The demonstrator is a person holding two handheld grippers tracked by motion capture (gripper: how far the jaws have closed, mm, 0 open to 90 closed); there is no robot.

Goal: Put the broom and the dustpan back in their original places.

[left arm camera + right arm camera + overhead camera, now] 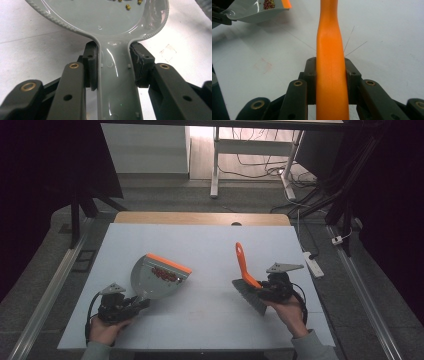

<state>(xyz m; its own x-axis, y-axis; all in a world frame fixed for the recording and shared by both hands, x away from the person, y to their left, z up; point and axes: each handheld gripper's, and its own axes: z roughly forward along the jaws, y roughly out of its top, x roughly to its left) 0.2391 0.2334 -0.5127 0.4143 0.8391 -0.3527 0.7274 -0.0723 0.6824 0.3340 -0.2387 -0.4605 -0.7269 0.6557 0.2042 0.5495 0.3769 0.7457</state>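
Observation:
A grey dustpan (152, 279) with an orange lip holds a pile of small red and yellow beads (166, 274). My left gripper (137, 303) is shut on the dustpan's handle (116, 82), with both jaws pressed against its sides. The pan's bowl (100, 15) carries a few yellow beads (128, 7). My right gripper (263, 290) is shut on the orange handle (330, 67) of a hand brush (247, 280), whose grey bristles (250, 296) point down toward the table. The dustpan (254, 10) lies at the upper left of the right gripper view.
The white table top (210, 250) has bare room between the pan and the brush. A wooden strip (200, 218) runs along its far edge. A power strip (313, 263) lies on the floor to the right, beyond it desk legs and cables.

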